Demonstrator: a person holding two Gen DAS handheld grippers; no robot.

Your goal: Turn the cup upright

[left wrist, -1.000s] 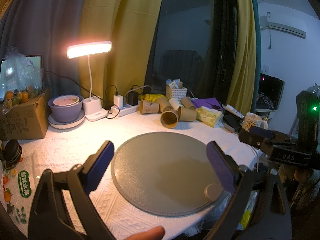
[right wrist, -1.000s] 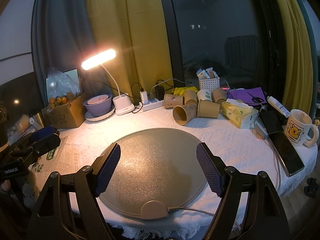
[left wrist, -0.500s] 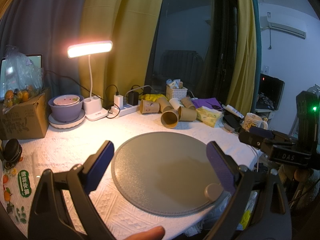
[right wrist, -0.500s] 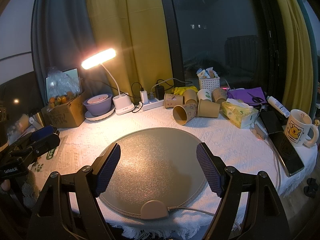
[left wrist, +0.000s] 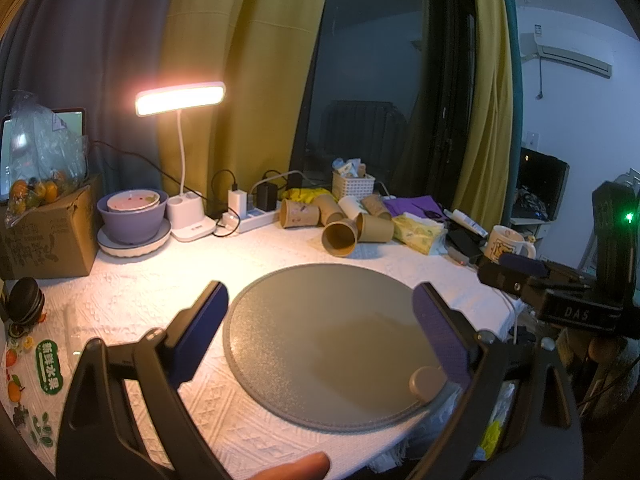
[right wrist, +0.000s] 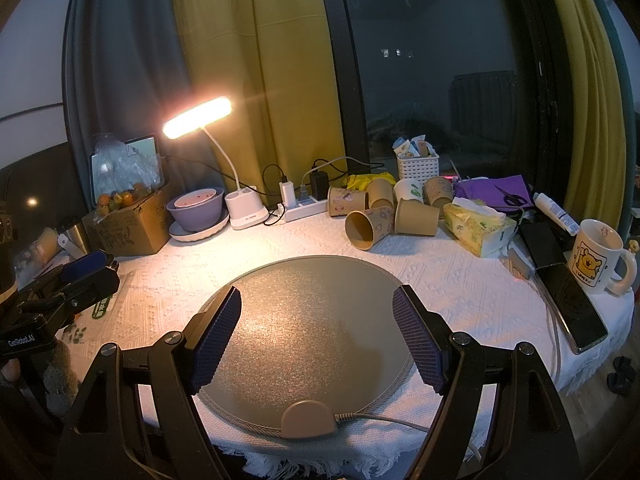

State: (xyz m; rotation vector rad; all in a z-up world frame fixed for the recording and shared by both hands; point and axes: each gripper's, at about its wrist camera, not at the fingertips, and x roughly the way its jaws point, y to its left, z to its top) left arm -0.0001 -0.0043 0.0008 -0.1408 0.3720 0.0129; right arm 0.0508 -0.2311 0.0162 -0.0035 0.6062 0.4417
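Several brown paper cups lie on their sides in a cluster at the back of the table; the nearest one [left wrist: 340, 236] [right wrist: 368, 226] has its open mouth facing me. Others [left wrist: 298, 213] [right wrist: 416, 220] lie around it. My left gripper [left wrist: 320, 332] is open and empty, above the near side of the round grey mat [left wrist: 320, 344]. My right gripper [right wrist: 318, 336] is open and empty above the same mat [right wrist: 308, 320]. Each gripper also shows in the other's view: the right one [left wrist: 520, 268], the left one [right wrist: 86, 268]. Both are far from the cups.
A lit desk lamp [left wrist: 180, 98] stands at the back left beside a purple bowl [left wrist: 132, 216] and a cardboard box [left wrist: 44, 232]. A power strip [right wrist: 304, 208], white basket [right wrist: 418, 168], tissue pack [right wrist: 476, 228], phones [right wrist: 568, 296] and a mug [right wrist: 598, 256] crowd the back and right.
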